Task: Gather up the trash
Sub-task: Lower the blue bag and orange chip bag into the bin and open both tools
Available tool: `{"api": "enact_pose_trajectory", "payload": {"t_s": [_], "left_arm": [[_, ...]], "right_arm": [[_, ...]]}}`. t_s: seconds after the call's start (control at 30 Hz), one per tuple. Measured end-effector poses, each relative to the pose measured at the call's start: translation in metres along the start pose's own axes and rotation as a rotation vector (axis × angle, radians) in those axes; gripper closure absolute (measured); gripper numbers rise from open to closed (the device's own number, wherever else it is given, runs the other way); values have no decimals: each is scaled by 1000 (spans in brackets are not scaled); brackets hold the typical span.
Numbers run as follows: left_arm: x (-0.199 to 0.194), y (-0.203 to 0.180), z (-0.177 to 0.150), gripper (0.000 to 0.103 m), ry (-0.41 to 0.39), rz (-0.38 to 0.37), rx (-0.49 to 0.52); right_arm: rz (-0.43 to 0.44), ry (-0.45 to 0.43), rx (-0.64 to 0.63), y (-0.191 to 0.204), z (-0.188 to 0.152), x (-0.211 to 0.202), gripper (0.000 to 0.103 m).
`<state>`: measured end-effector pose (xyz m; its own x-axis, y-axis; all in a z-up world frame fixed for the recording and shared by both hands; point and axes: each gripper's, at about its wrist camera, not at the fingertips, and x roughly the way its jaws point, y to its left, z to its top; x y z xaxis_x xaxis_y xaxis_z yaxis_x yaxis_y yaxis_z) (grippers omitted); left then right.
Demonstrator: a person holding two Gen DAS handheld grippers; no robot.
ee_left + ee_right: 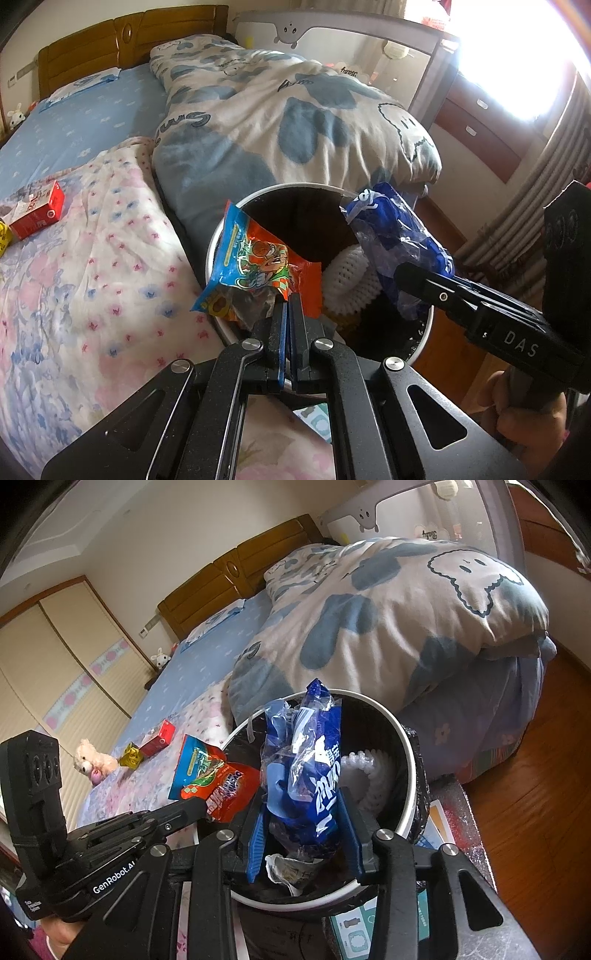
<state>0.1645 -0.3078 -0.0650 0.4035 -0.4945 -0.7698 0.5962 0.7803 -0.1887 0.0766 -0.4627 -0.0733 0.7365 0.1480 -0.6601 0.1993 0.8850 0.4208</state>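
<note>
Left wrist view: left gripper (287, 301) fingers pressed together, pinching orange snack wrapper (255, 273) over white bin rim (212, 254). Right gripper (304, 834) fingers pinch blue plastic bag (310, 775) above bin opening, beside bed (207, 672) w/ red carton (37, 212).

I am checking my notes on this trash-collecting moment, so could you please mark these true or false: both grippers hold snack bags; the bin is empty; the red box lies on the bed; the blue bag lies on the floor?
1. Both grippers hold snack bags. True: the left gripper pinches the orange bag, the right gripper grips the blue bag.
2. The bin is empty. False: white foam netting lies inside.
3. The red box lies on the bed. True.
4. The blue bag lies on the floor. False: it is held over the bin.
</note>
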Motion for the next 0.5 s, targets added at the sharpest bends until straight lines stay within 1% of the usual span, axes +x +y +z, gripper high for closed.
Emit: {"api": "enact_pose_trajectory", "payload": {"t_s": [0.13,0.2,0.23,0.27,0.33,0.37,0.5], "left_arm": [[-3,2,0,101,2,-17,-3],[-5,2,-1,94,-1,-11,2],[-7,3,-2,83,-4,-7,1],[-9,4,-3,69,-9,-5,-2],[-15,7,-5,56,-24,8,-10],[-17,9,-6,54,-26,11,-15],[-23,21,-13,52,-29,10,-46]], "right_arm": [[-1,6,-2,0,1,1,63],[-2,8,-6,0,1,0,58],[-4,8,-5,0,2,0,53],[-5,7,-3,0,3,-1,51],[-6,1,3,0,4,-3,49],[-10,-3,5,0,4,-4,44],[-8,-12,6,2,4,-8,38]]}}
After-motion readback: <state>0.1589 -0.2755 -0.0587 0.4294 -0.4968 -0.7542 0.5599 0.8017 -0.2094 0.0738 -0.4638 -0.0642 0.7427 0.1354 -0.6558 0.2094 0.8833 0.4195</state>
